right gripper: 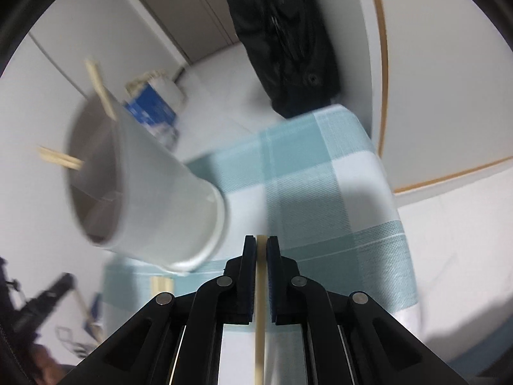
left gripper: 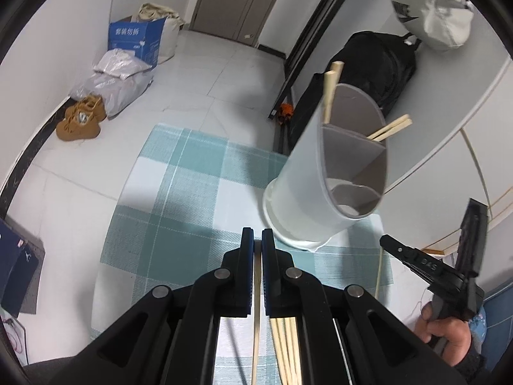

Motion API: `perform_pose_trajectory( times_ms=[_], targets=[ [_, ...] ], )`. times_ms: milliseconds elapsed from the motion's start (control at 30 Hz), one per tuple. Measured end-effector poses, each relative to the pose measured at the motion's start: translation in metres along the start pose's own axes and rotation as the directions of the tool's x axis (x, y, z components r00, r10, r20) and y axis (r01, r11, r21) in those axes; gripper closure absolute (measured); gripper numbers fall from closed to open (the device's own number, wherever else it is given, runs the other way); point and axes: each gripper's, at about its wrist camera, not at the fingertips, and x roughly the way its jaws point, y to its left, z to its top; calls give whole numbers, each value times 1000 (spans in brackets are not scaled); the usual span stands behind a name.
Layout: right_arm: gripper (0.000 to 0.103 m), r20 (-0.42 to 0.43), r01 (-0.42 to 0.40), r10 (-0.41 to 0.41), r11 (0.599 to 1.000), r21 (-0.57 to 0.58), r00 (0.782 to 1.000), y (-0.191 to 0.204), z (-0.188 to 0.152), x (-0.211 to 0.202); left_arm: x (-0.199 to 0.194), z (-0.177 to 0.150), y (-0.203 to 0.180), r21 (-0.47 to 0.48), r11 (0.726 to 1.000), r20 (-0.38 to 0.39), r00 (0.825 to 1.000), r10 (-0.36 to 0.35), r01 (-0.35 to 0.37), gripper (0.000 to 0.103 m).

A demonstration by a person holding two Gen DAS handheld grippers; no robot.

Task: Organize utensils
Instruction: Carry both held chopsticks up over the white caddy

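Note:
A white utensil holder [left gripper: 304,173] with grey inner dividers stands on the teal checked cloth [left gripper: 179,186]. Wooden chopsticks [left gripper: 332,86] stick out of two of its compartments. My left gripper [left gripper: 257,234] is shut on a single chopstick [left gripper: 256,314], just left of the holder's base. Several loose chopsticks [left gripper: 287,349] lie below it on the cloth. My right gripper [right gripper: 261,240] is shut on a chopstick [right gripper: 260,304], right of the holder [right gripper: 150,192]. It also shows in the left wrist view [left gripper: 426,260], holding a thin chopstick [left gripper: 380,269].
The cloth [right gripper: 320,173] covers a small table. On the floor are tan shoes [left gripper: 81,118], grey bags [left gripper: 118,80], a blue box [left gripper: 136,38] and a black backpack [left gripper: 381,64]. A white cabinet [left gripper: 442,102] stands at the right.

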Motion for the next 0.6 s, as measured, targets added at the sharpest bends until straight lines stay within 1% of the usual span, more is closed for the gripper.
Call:
perform_pose_trajectory(
  times_ms=[67, 133, 200, 267, 333, 400, 500, 600],
  targets=[
    [97, 45, -36, 37, 999, -14, 998, 9, -5, -17, -6, -1, -5, 16, 1000, 22, 1000, -12, 11, 102],
    [97, 100, -52, 56, 998, -40, 993, 16, -8, -33, -14, -1, -11, 38, 999, 45, 998, -31, 30, 102],
    [97, 159, -80, 91, 994, -74, 983, 25, -15, -52, -22, -1, -17, 62, 997, 70, 997, -40, 36, 102],
    [97, 210, -88, 108, 991, -104, 972, 34, -14, -62, -30, -2, -26, 95, 994, 91, 994, -58, 49, 102],
    [97, 267, -114, 145, 985, -129, 953, 39, -14, -74, -39, -3, -35, 132, 990, 113, 992, -60, 45, 102],
    [97, 324, -115, 168, 978, -176, 931, 51, -15, -88, -43, -3, -42, 158, 987, 124, 990, -60, 40, 102],
    [97, 384, -133, 215, 964, -229, 898, 66, -14, -102, -52, 0, -49, 180, 983, 144, 987, -72, 46, 102],
    [97, 425, -140, 248, 953, -268, 871, 77, -9, -114, -63, 5, -57, 186, 980, 172, 980, -100, 67, 102]
  ],
)
